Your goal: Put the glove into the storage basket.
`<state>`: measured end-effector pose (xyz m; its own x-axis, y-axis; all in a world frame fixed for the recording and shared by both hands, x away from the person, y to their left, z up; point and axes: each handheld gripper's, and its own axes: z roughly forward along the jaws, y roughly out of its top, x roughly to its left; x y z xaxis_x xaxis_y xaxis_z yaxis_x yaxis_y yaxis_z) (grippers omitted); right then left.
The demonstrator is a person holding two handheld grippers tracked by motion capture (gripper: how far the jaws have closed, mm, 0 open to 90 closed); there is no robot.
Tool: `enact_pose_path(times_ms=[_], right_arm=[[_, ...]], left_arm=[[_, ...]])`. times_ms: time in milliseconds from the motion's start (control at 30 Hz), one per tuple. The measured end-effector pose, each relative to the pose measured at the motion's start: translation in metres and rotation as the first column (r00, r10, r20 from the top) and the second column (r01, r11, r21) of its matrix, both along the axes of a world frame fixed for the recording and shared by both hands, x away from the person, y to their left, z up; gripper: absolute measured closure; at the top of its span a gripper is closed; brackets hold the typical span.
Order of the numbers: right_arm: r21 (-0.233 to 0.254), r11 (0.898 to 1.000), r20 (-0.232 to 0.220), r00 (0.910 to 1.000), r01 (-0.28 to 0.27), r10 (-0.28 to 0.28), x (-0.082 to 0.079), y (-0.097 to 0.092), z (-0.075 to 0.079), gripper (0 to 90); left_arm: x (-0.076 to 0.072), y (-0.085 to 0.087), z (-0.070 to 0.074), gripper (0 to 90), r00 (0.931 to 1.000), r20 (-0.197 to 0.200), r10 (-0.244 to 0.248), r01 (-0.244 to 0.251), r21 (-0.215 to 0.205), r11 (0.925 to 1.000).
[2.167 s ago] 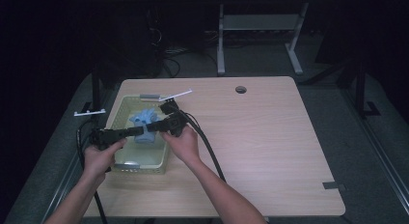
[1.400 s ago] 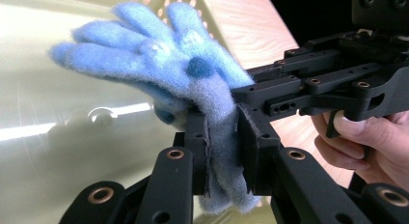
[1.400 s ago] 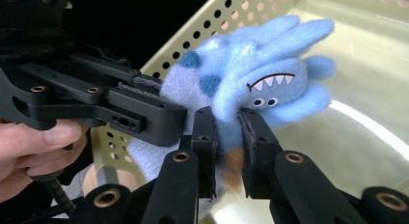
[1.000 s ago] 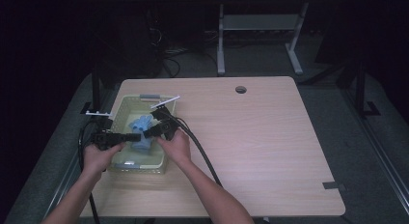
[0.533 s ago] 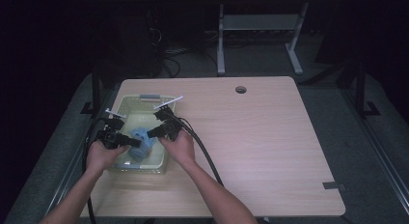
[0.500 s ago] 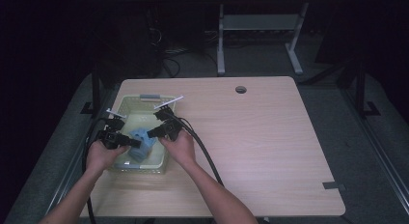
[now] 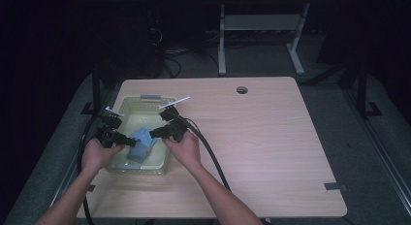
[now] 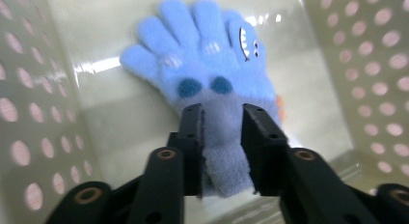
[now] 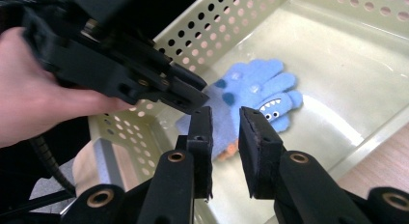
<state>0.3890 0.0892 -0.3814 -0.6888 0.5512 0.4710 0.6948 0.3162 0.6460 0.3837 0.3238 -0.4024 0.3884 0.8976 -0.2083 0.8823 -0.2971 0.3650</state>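
wood table (image 7: 271, 137), dark room, metal stand (image 7: 261, 26)

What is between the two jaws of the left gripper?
In the left gripper view, the grey cuff of the blue glove lies between the jaws of the left gripper, which pinch it inside the basket.

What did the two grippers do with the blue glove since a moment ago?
The left gripper came in over the basket and now pinches the blue glove by its cuff; its jaws have just been closing on it. The right gripper hovers above with nothing between its jaws. Basket and table stayed put.
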Motion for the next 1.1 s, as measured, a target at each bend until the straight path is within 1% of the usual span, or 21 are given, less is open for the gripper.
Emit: enact_pose_path(times_ms=[33, 67, 100, 200, 267, 300, 333, 400, 467, 533, 600, 667, 733, 767, 800, 833, 867, 967, 1000, 1067, 1100], right_arm=[[0.006, 1.0, 0.004, 1.0, -0.001, 0.001, -0.001, -0.001, 0.001, 74.2], [0.015, 1.0, 0.005, 1.0, -0.003, 0.003, -0.002, -0.001, 0.002, 74.2], [0.016, 1.0, 0.006, 0.9999, -0.01, 0.01, -0.002, -0.002, 0.002, 74.2], [0.018, 1.0, 0.011, 0.9999, -0.014, 0.014, -0.004, -0.002, 0.002, 74.2], [0.016, 1.0, 0.007, 0.9998, -0.017, 0.017, -0.005, -0.003, 0.002, 74.2], [0.019, 1.0, 0.005, 0.9998, -0.018, 0.018, -0.004, -0.004, 0.002, 74.2], [0.02, 1.0, 0.006, 0.9998, -0.018, 0.018, -0.004, -0.004, 0.002, 74.2], [0.02, 1.0, 0.005, 0.9999, -0.015, 0.015, -0.004, -0.005, 0.002, 73.2], [0.021, 1.0, 0.007, 0.9999, -0.014, 0.014, -0.004, -0.006, 0.001, 73.2], [0.019, 1.0, 0.004, 0.9999, -0.011, 0.011, -0.004, -0.007, 0.001, 73.2], [0.019, 1.0, 0.005, 0.9999, -0.009, 0.009, -0.004, -0.009, 0.002, 73.2], [0.024, 1.0, 0.011, 0.9999, -0.007, 0.007, -0.004, -0.01, 0.002, 73.2], [0.024, 1.0, 0.009, 0.9999, -0.005, 0.005, -0.004, -0.01, 0.002, 72.2], [0.029, 1.0, 0.008, 1.0, -0.005, 0.005, -0.004, -0.011, 0.002, 71.8], [0.035, 0.999, 0.003, 1.0, -0.004, 0.004, -0.004, -0.012, 0.002, 71.6], [0.037, 0.999, 0.002, 1.0, -0.004, 0.003, -0.004, -0.012, 0.001, 71.5], [0.042, 0.999, -0.003, 1.0, -0.003, 0.003, -0.005, -0.013, 0.002, 70.7], [0.046, 0.999, -0.005, 1.0, -0.008, 0.008, -0.005, -0.014, 0.001, 70.4], [0.048, 0.999, -0.001, 1.0, -0.008, 0.008, -0.005, -0.015, 0.001, 69.8], [0.052, 0.999, -0.012, 0.9999, -0.009, 0.009, -0.005, -0.017, 0.0, 68.8], [0.054, 0.999, -0.012, 0.9999, -0.009, 0.01, -0.004, -0.018, 0.0, 68.8]], left_arm=[[0.001, -0.003, -0.004, 74.3, 0.9994, -0.034, -0.008, 0.009, 0.021, 0.9997], [0.003, -0.005, -0.007, 75.1, 0.9975, -0.06, -0.038, 0.041, 0.053, 0.9977], [0.005, -0.007, -0.01, 75.4, 0.9957, -0.081, -0.045, 0.05, 0.06, 0.9969], [0.008, -0.013, -0.012, 75.6, 0.9927, -0.106, -0.058, 0.068, 0.085, 0.9941], [0.009, -0.014, -0.011, 75.5, 0.9928, -0.103, -0.062, 0.072, 0.093, 0.9931], [0.009, -0.014, -0.01, 75.4, 0.9922, -0.109, -0.06, 0.07, 0.09, 0.9935], [0.008, -0.013, -0.01, 75.1, 0.993, -0.107, -0.052, 0.06, 0.078, 0.9951], [0.008, -0.008, -0.007, 73.6, 0.9943, -0.097, -0.045, 0.049, 0.042, 0.9979], [0.005, -0.006, -0.002, 73.6, 0.9973, -0.067, -0.031, 0.031, -0.004, 0.9995], [0.003, -0.003, 0.003, 73.7, 0.9978, -0.05, -0.044, 0.042, -0.046, 0.9981], [0.0, -0.004, 0.005, 74.6, 0.997, -0.048, -0.06, 0.057, -0.066, 0.9962], [-0.002, -0.006, 0.005, 75.0, 0.9964, -0.049, -0.069, 0.066, -0.07, 0.9954], [-0.003, -0.009, 0.002, 75.0, 0.994, -0.068, -0.085, 0.081, -0.066, 0.9945], [-0.003, -0.011, -0.001, 75.0, 0.993, -0.077, -0.09, 0.086, -0.046, 0.9952], [-0.003, -0.012, -0.004, 74.7, 0.9903, -0.096, -0.101, 0.099, -0.024, 0.9948], [-0.002, -0.013, -0.007, 73.3, 0.9885, -0.107, -0.106, 0.105, -0.021, 0.9943], [-0.002, -0.012, -0.009, 72.1, 0.9884, -0.106, -0.109, 0.106, -0.03, 0.9939], [-0.001, -0.009, -0.008, 69.3, 0.9908, -0.099, -0.093, 0.087, -0.061, 0.9943], [-0.001, -0.008, -0.006, 67.9, 0.9919, -0.09, -0.089, 0.084, -0.062, 0.9945], [-0.002, -0.005, -0.003, 66.1, 0.994, -0.068, -0.086, 0.081, -0.076, 0.9938], [-0.003, -0.005, -0.002, 64.6, 0.9958, -0.057, -0.072, 0.066, -0.1, 0.9927]])
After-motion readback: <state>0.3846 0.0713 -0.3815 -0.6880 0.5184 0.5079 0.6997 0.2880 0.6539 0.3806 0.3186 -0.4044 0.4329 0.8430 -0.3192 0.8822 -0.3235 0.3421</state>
